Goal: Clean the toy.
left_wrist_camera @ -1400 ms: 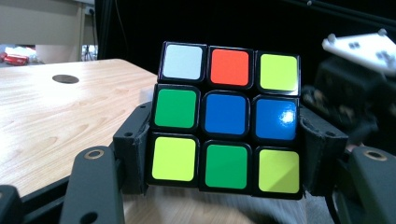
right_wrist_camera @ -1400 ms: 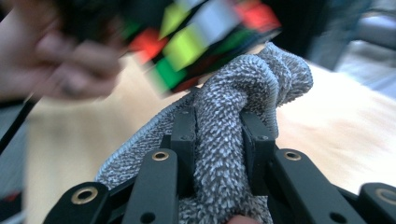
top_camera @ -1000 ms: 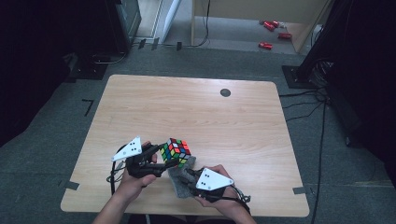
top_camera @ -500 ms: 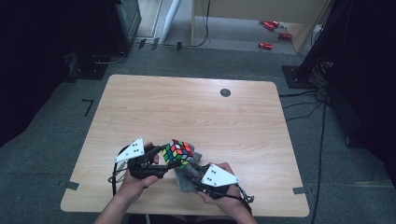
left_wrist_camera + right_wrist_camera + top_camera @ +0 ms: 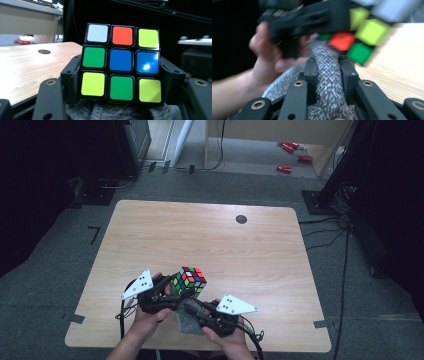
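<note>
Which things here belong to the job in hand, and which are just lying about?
In the job: cube, grey cloth, left hand-held gripper, right hand-held gripper.
Lying about: black disc on the table, red things on the floor.

1. In my right gripper view the cube (image 5: 359,32) was smeared by blur and cut off at the top edge.
2. The cloth (image 5: 329,85) ran off the bottom edge there.
3. From the left gripper view, the jaws covered the cube's lower side edges.
4. In the high view, the red things (image 5: 292,155) on the floor were too small to identify.
</note>
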`<state>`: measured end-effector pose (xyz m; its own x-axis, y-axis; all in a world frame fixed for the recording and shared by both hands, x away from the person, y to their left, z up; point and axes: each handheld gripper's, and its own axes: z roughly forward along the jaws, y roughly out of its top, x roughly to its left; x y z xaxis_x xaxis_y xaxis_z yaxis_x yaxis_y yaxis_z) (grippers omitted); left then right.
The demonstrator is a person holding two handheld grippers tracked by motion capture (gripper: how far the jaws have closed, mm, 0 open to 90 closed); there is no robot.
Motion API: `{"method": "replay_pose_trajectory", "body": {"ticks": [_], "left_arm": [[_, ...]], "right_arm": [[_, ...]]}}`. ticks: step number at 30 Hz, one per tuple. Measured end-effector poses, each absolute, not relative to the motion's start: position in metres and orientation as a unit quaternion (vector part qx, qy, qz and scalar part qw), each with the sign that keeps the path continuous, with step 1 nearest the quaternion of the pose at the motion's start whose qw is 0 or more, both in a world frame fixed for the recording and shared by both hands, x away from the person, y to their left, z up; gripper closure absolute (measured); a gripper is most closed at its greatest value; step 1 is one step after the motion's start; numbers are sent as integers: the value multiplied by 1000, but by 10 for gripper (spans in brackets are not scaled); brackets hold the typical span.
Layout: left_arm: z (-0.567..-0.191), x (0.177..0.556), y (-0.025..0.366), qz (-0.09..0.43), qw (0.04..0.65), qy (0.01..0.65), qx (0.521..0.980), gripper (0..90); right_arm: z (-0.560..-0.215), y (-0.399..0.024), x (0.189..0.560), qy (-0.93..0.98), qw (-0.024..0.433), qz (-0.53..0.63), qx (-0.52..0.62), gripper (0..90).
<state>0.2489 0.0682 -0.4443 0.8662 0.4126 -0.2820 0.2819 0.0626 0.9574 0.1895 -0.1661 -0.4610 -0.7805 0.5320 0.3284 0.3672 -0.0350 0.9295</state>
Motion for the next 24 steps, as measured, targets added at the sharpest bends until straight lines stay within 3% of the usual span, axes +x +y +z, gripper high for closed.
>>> {"method": "replay_pose_trajectory", "body": {"ticks": [7, 16, 20, 24], "left_arm": [[-443, 251, 77, 63, 693, 275, 664, 339], [-447, 248, 66, 67, 676, 272, 681, 339], [-446, 249, 69, 71, 680, 274, 677, 340], [-444, 252, 76, 74, 681, 284, 671, 340]], "right_arm": [[-474, -183, 201, 666, 85, 617, 411, 736], [-465, -157, 186, 708, 80, 620, 328, 732], [-467, -174, 196, 679, 77, 621, 385, 739], [-471, -191, 205, 667, 104, 598, 431, 742]]}}
